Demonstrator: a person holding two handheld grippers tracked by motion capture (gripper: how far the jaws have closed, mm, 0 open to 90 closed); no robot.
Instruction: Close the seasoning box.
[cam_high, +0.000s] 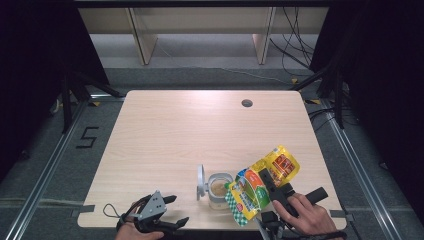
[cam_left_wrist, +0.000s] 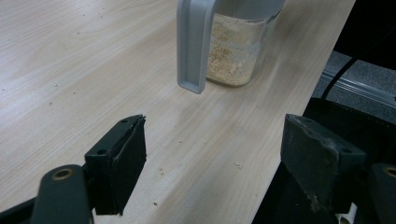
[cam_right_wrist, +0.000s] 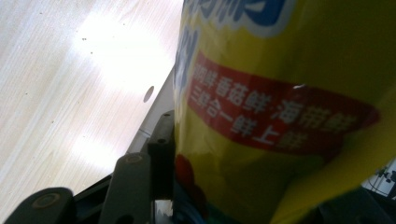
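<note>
Between my right claw (cam_high: 270, 186) tips the yellow pouch (cam_high: 262, 187) sits clamped, its long axis slanting down-left, mouth just over the open jar (cam_high: 220, 190). Farther left, my left claw (cam_high: 172, 210) rests spread apart, empty, on the table (cam_high: 200, 125).

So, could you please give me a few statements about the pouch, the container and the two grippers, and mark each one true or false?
1. The right gripper is clamped on the yellow pouch. True.
2. The pouch lies flat on the table. False: it is held up, tilted over the container.
3. The container holds a pale, crumbly powder. True.
4. The left gripper is shut on the container's handle. False: its jaws stand open and hold nothing, with the handle farther off.
5. The container stands at the far edge of the table, by the round hole. False: it stands near the person's edge.
</note>
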